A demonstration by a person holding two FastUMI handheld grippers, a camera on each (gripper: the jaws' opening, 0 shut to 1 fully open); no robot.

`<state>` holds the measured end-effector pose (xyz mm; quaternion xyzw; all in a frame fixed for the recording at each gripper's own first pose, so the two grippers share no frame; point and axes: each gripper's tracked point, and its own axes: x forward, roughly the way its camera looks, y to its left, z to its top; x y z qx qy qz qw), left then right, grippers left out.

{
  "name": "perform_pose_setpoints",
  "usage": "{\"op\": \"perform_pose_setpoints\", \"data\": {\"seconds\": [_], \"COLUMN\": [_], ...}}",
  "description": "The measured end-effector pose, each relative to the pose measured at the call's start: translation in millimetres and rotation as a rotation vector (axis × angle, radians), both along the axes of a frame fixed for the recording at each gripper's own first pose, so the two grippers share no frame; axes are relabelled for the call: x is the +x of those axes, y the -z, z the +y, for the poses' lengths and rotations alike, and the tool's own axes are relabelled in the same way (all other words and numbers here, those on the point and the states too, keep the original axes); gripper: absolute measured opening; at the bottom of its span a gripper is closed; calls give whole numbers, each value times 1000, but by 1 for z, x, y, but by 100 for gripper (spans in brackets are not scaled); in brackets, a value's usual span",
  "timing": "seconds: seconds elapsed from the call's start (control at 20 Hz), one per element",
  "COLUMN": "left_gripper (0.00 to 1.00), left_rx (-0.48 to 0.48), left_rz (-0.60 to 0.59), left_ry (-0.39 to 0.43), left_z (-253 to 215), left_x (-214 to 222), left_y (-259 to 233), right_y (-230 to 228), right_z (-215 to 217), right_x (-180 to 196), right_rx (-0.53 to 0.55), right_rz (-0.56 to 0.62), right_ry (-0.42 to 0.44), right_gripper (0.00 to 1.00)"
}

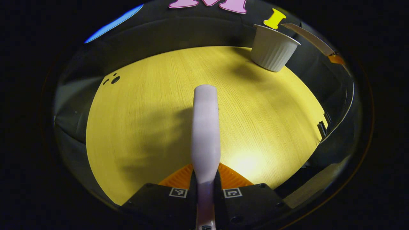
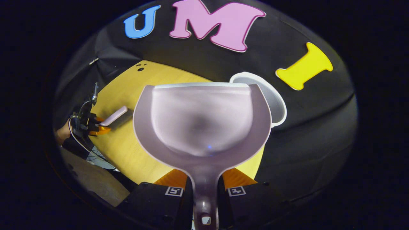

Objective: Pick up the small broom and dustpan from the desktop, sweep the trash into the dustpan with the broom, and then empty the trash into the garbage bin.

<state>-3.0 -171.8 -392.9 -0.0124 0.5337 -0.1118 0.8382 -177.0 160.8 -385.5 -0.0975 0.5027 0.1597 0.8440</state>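
My left gripper (image 1: 206, 183) is shut on a pale lilac broom (image 1: 206, 127), which points forward above the yellow wooden table (image 1: 143, 111). A white ribbed garbage bin (image 1: 273, 51) stands at the table's far right. In the right gripper view, my right gripper (image 2: 204, 188) is shut on the handle of a pale lilac dustpan (image 2: 201, 121), held up above the table with its far right corner in front of the bin's rim (image 2: 276, 102). The pan's inside looks bare. Far to the left, the left gripper (image 2: 96, 126) holds the broom (image 2: 115, 116) low over the table (image 2: 127, 86).
Small black dots (image 1: 111, 80) mark the table's far left corner. Black cloth walls close in behind and beside the table. A hand (image 2: 62, 134) and cables sit at the table's left edge. Pale floor (image 2: 96, 182) lies below that edge.
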Motion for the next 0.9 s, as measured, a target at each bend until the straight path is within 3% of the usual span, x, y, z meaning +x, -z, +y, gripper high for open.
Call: {"op": "perform_pose_setpoints", "data": {"seconds": [0.25, 0.5, 0.55, 0.9], "left_gripper": [27, 27, 25, 26], "left_rx": [24, 48, 55, 92], "left_rz": [-7, -1, 3, 10], "left_ry": [-20, -34, -34, -37], "left_z": [0, -1, 0, 1], "left_x": [0, 0, -2, -5], "left_y": [1, 5, 6, 18], "right_y": [49, 111, 125, 188], "right_z": [59, 100, 104, 101], "right_x": [-37, -79, -87, -107], "right_rx": [59, 106, 102, 53], "right_rz": [52, 140, 158, 206], "right_ry": [-52, -46, -45, -4], "right_gripper": [36, 34, 38, 33]}}
